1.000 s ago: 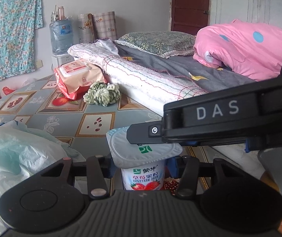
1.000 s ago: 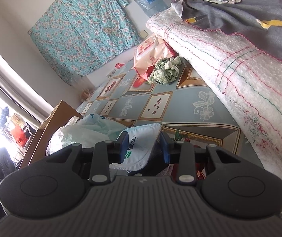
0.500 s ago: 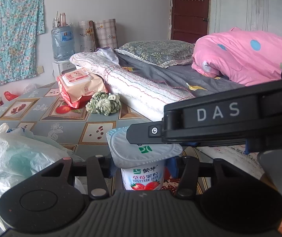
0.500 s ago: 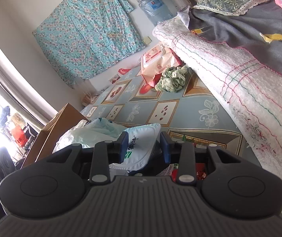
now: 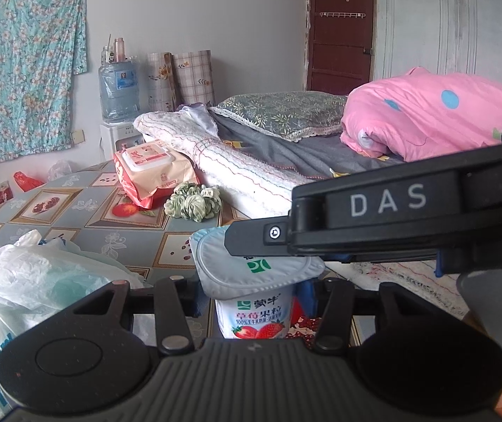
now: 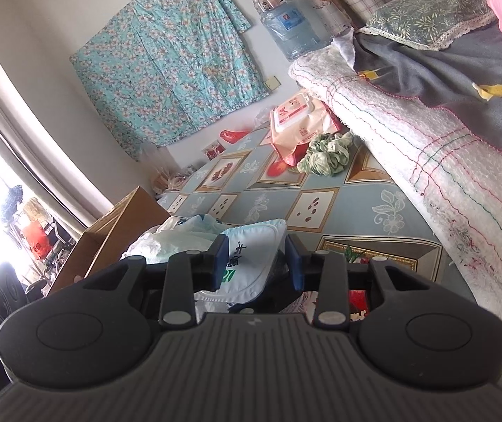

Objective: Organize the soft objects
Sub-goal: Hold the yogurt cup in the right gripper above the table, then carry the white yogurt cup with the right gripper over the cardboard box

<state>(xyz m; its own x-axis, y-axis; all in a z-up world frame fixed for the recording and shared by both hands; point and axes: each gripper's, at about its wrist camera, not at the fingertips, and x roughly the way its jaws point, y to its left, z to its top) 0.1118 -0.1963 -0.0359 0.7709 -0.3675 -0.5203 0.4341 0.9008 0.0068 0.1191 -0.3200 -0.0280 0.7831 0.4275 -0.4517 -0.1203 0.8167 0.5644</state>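
A strawberry yogurt cup (image 5: 254,313) with a pale foil lid (image 5: 251,263) stands upright between the fingers of my left gripper (image 5: 254,299), which is shut on its sides above the patterned tablecloth (image 5: 124,242). My right gripper (image 6: 256,260) comes in from the right over the cup; in the left wrist view it is the black arm (image 5: 374,225) marked DAS. Its blue pads (image 6: 221,260) press on the lid (image 6: 251,267) from both sides. A green scrunchie (image 5: 193,204) and a pack of wet wipes (image 5: 152,168) lie further back on the table.
A crumpled white plastic bag (image 5: 22,281) lies at the near left, beside a cardboard box (image 6: 110,232). A bed with a white blanket (image 5: 237,165), grey sheet and pink quilt (image 5: 426,112) borders the table on the right. A water bottle (image 5: 117,88) stands at the back wall.
Both grippers have risen together with the yogurt cup held between them, and the table, scrunchie and wipes sit lower and farther off. Neither grip has changed.
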